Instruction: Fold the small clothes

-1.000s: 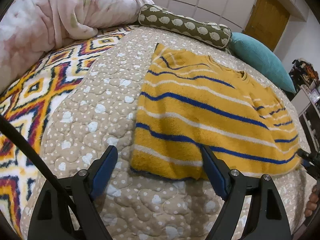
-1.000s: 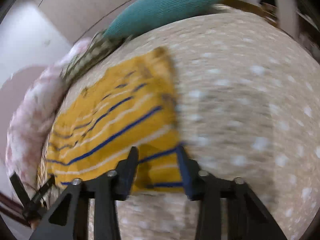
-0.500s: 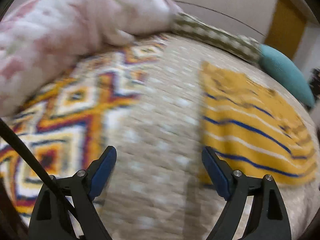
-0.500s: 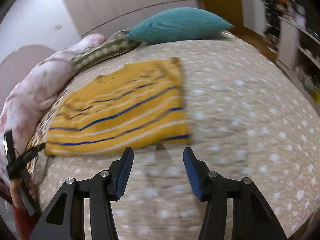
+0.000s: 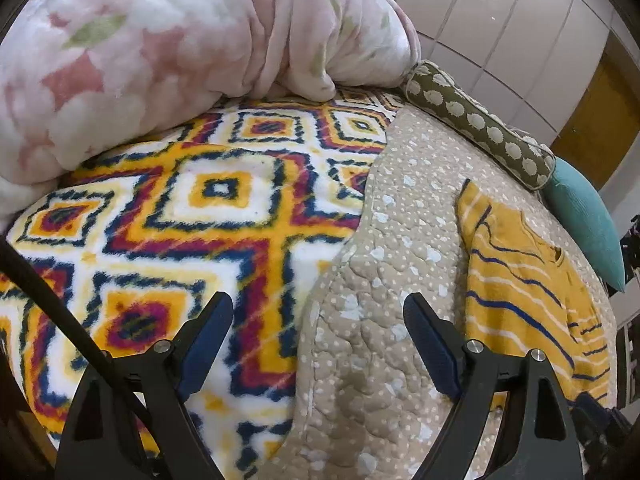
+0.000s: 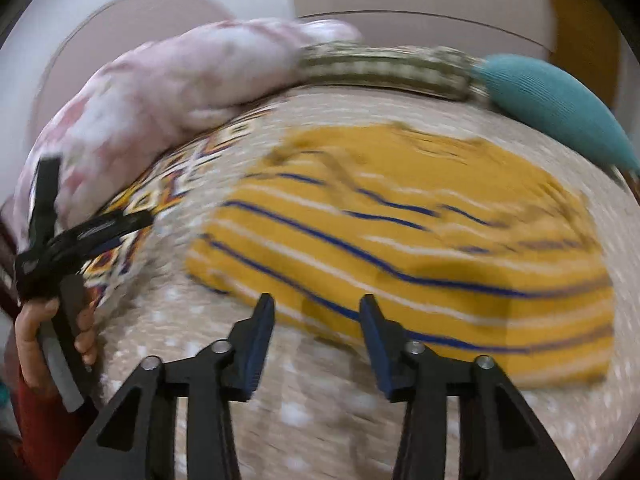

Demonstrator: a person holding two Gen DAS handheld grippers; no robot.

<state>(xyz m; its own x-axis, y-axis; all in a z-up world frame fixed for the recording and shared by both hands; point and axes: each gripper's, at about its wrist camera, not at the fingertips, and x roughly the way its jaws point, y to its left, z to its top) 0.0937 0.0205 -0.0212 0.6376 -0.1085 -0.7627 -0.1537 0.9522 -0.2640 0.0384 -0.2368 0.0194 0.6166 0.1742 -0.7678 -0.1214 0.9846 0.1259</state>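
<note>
Left wrist view: I look forward along my left gripper (image 5: 318,338), low over the bed, facing the patterned fleece blanket (image 5: 168,216) and the beige quilt (image 5: 400,216), with the pink duvet (image 5: 168,32) heaped beyond. The yellow striped sweater (image 5: 524,280) sits at the right edge

Right wrist view: I look along my right gripper (image 6: 316,330), close above the quilt (image 6: 320,412), facing the sweater (image 6: 420,232) head-on; the frame is motion-blurred. The left gripper (image 6: 92,232) and its hand (image 6: 36,340) show at far left

Shared: sweater, quilt, duvet (image 6: 172,76), spotted bolster (image 5: 480,124) (image 6: 384,66), teal pillow (image 5: 584,216) (image 6: 552,104)
</note>
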